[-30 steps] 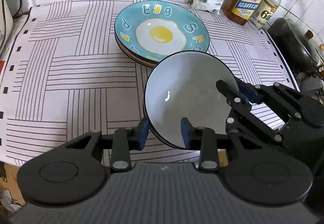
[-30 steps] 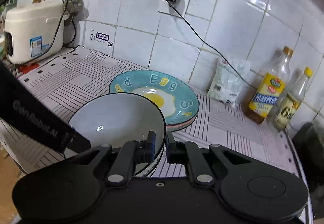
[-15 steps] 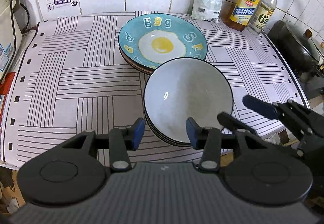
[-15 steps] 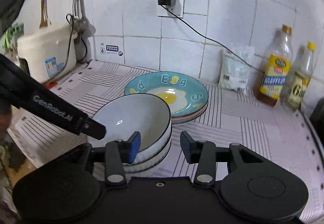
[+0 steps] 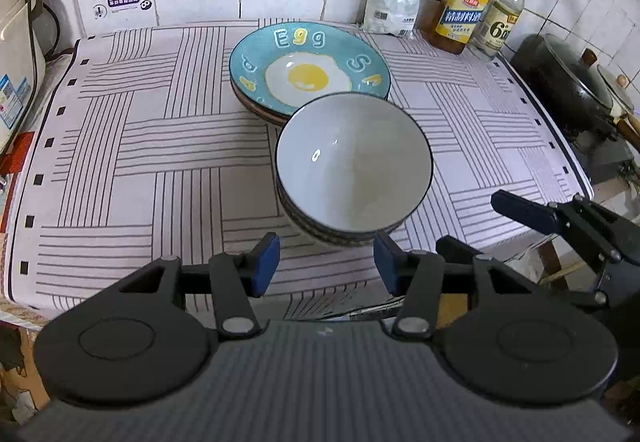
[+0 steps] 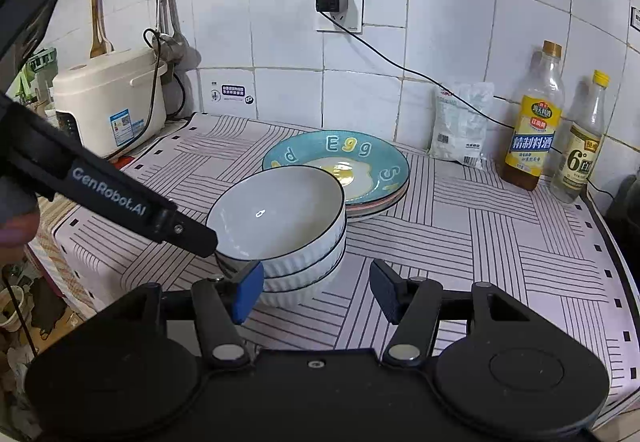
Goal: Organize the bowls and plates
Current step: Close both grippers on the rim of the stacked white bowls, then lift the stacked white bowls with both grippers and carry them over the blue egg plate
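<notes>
A stack of white ribbed bowls (image 5: 354, 170) (image 6: 280, 226) with dark rims stands on the striped mat. Behind it sits a stack of plates (image 5: 310, 72) (image 6: 340, 166), the top one blue with a fried-egg print. My left gripper (image 5: 326, 268) is open and empty, just in front of the bowls. My right gripper (image 6: 316, 292) is open and empty, close in front of the bowl stack; its fingers (image 5: 524, 212) also show at the right of the left wrist view.
A white rice cooker (image 6: 108, 98) stands at the far left. A salt bag (image 6: 460, 126) and two bottles (image 6: 532, 118) line the tiled back wall. A dark wok (image 5: 572, 86) sits on the stove at the right. The mat's front edge (image 5: 160, 294) is near.
My right gripper has opened off the top bowl's rim and pulled back. My left gripper has also drawn back and opened wider. The bowl stack stays on the mat.
</notes>
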